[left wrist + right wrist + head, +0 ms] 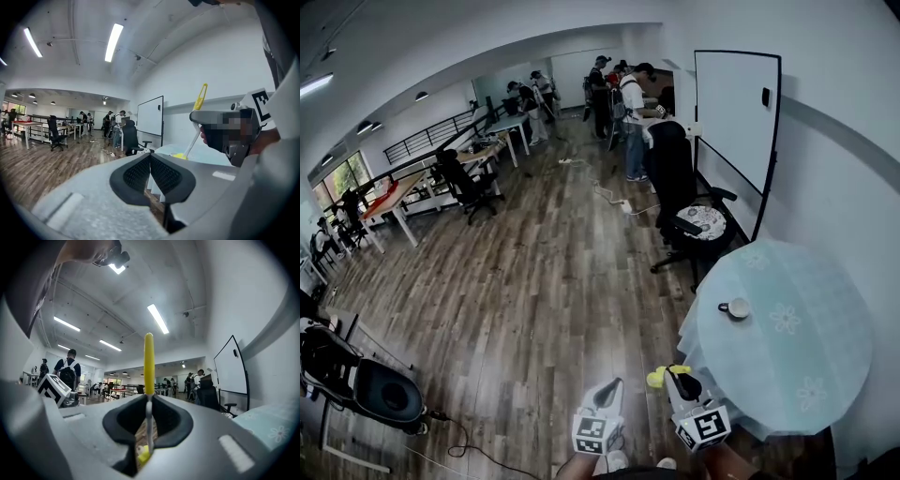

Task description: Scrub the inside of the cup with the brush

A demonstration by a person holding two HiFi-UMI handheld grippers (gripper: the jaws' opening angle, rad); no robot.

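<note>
Bottom centre, your right gripper (677,377) pinches the yellow brush (657,377) ready to scrub, your left gripper (608,389) has its jaws pressed together, empty, and the cup (736,307) sits apart on the round table (806,375), right.

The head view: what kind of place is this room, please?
Probably an open office or lab workspace. Long desks with office chairs stand on a wood floor, a whiteboard is against the wall, and a round table holds a cup.
</note>
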